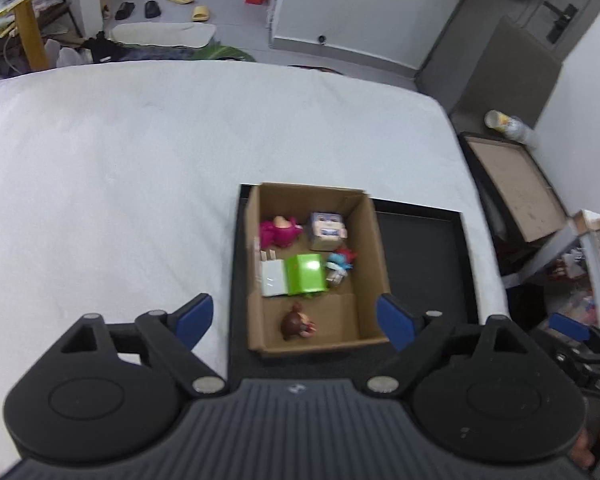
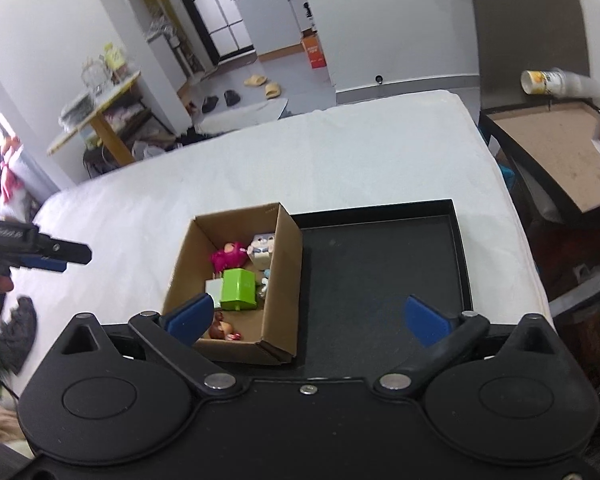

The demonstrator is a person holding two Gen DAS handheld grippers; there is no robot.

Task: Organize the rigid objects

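An open cardboard box (image 1: 370, 248) (image 2: 288, 248) stands in the left part of a black tray (image 1: 424, 256) (image 2: 380, 276) on a white bed. Inside lie a pink figure (image 1: 280, 230) (image 2: 227, 258), a cube-shaped face toy (image 1: 327, 231) (image 2: 261, 249), a green box (image 1: 306, 274) (image 2: 239, 289), a white box (image 1: 274, 278), a blue-and-red figure (image 1: 340, 264) and a brown-haired figure (image 1: 298, 323) (image 2: 222, 330). My left gripper (image 1: 296, 322) is open and empty, above the box's near end. My right gripper (image 2: 310, 318) is open and empty, above the tray's near edge.
The white bed (image 1: 120, 168) (image 2: 340, 152) stretches left and far. A dark side table with a cardboard sheet (image 1: 516, 188) (image 2: 552, 152) and a lying cup (image 1: 508, 124) (image 2: 556, 82) stands at the right. The left gripper's tip (image 2: 60, 256) shows in the right wrist view.
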